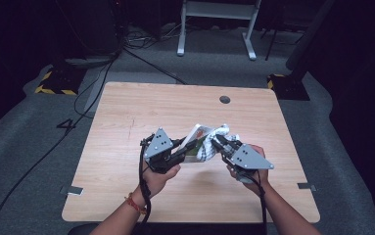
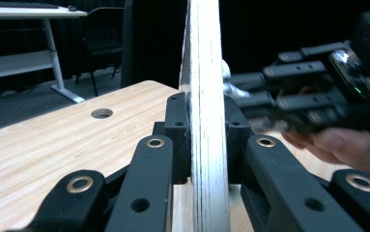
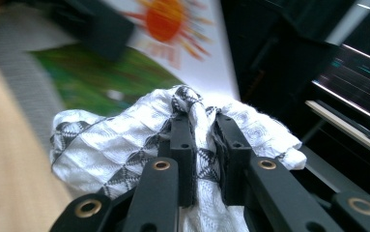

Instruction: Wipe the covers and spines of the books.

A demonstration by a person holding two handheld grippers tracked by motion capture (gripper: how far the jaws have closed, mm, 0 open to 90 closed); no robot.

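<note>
Left gripper (image 1: 179,145) and right gripper (image 1: 216,143): black jaws with brass-ringed pivot holes, each topped by a grey three-cornered plate with small screw holes. Black cable trails from each. Bare forearms; red-orange band on left wrist (image 1: 134,203).

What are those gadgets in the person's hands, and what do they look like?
Two hand-held tongs, left and right: black jointed jaws with brass-coloured rivets, each topped by a grey three-cornered plate with small holes. Black cables trail back along bare forearms; an orange-red band circles the left wrist.
</note>
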